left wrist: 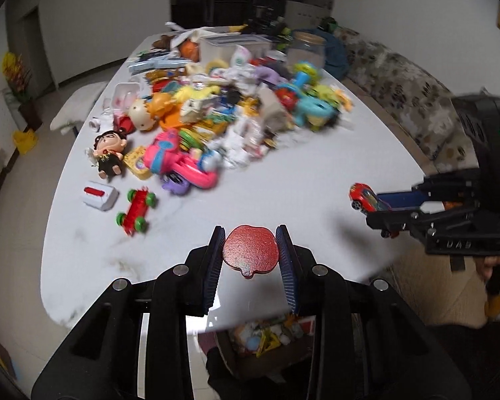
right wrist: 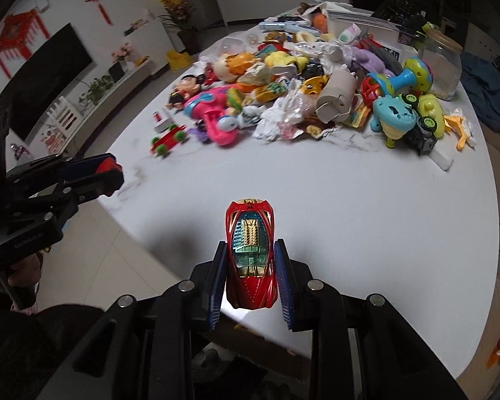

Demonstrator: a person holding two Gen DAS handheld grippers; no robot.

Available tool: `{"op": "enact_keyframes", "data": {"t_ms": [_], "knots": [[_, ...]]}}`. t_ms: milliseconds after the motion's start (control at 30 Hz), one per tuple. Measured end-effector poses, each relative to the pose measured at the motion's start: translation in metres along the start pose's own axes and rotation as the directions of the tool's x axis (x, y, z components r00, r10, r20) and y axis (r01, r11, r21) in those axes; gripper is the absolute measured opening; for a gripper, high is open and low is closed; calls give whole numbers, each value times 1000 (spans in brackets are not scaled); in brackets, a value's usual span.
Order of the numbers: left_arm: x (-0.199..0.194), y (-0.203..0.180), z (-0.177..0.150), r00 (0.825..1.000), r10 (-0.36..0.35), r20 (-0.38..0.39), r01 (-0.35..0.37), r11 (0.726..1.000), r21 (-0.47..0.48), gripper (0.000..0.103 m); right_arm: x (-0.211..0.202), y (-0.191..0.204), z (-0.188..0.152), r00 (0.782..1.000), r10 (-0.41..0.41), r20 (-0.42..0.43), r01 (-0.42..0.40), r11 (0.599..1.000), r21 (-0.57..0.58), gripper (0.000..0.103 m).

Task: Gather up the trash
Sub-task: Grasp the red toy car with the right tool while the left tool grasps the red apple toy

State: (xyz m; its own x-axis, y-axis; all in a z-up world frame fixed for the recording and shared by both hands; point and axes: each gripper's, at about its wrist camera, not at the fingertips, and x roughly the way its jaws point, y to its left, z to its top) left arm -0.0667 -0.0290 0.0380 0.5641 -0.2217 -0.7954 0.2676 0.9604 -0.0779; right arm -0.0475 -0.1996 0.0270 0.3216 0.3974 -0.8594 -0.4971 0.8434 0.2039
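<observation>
Left wrist view: the left tongs [left wrist: 251,250], at lower centre of the frame, are clamped on a flat red apple-shaped piece [left wrist: 251,249], both blue pads pressing its sides, held clear above the white worktop [left wrist: 300,180]. At right edge, the right tongs [left wrist: 376,206] grip a red toy car [left wrist: 363,196]. A blurred heap of toys and crumpled paper [left wrist: 223,106] fills the upper centre; a red wheeled toy with green wheels [left wrist: 136,211] lies apart at lower left of it. A box of collected scraps [left wrist: 270,336] shows below the worktop edge.

Right wrist view: the right tongs [right wrist: 250,266] at lower centre pinch the red toy car [right wrist: 251,253] lengthwise, nose upward in frame. The left tongs [right wrist: 113,173] appear at left edge, something red between them.
</observation>
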Motion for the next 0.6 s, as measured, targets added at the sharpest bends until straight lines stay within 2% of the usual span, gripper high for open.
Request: {"op": "enact_keyframes", "data": {"t_ms": [100, 200, 333, 367, 400, 433, 467, 600], "knots": [[-2, -19, -21, 999, -8, -49, 10, 999, 43, 31, -6, 1, -25, 998, 29, -48, -30, 1000, -2, 28], [4, -31, -46, 993, -35, -112, 40, 998, 41, 31, -2, 5, -51, 992, 46, -119, -48, 999, -15, 28], [25, -41, -76, 979, -52, -196, 61, 997, 39, 32, 24, 3, -87, 972, 68, -227, -70, 998, -3, 28], [30, -43, -82, 974, -61, -217, 71, 997, 39, 39, 31, 3, -94, 967, 72, -246, -74, 997, 1, 30], [38, -44, -88, 968, -69, -243, 80, 996, 35, 56, 39, 2, -101, 961, 74, -267, -75, 997, 4, 30], [48, -44, -97, 958, -74, -276, 84, 996, 24, 63, 49, 0, -107, 953, 76, -293, -76, 997, 9, 43], [53, -43, -102, 954, -74, -291, 82, 997, 14, 67, 57, -2, -113, 951, 65, -303, -64, 998, 14, 57], [68, -36, -115, 929, -84, -361, 82, 996, -21, 67, 60, -8, -120, 950, 65, -306, -53, 997, 48, 57]]}}
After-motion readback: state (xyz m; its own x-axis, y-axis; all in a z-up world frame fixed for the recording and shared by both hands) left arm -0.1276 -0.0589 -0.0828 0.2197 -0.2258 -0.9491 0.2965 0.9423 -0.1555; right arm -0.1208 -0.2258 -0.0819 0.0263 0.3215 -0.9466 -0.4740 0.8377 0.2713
